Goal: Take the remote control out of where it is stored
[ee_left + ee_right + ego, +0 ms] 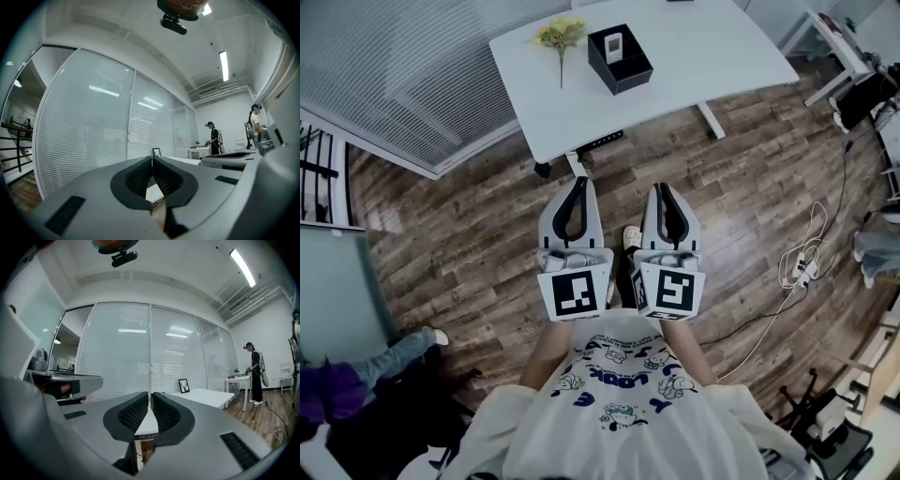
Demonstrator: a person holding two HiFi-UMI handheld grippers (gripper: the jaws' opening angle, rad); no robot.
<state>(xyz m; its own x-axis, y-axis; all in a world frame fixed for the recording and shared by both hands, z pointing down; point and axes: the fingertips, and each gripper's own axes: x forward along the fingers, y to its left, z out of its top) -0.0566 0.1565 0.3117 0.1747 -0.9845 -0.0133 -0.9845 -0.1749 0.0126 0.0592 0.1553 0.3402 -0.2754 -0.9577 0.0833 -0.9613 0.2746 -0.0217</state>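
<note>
an office room with a dark wood-plank floor (469,234) and a long glass wall with blinds (140,357); a white table (694,56) stands ahead of the person holding the tools. on the table sits an open black box (623,73), and a pale slim piece that looks to be the remote control (615,45) stands upright inside it. a sprig of yellow flowers (561,36) lies just beside the box, on its left in the head view. the left gripper (578,180) and the right gripper (662,187) are held level, side by side and close to the person's white printed shirt (619,394), pointing towards the table but well apart from it and from the box. each has its jaws pressed together at the tips with nothing between them. a tangle of white cable (806,262) lies on the floor at the right.
</note>
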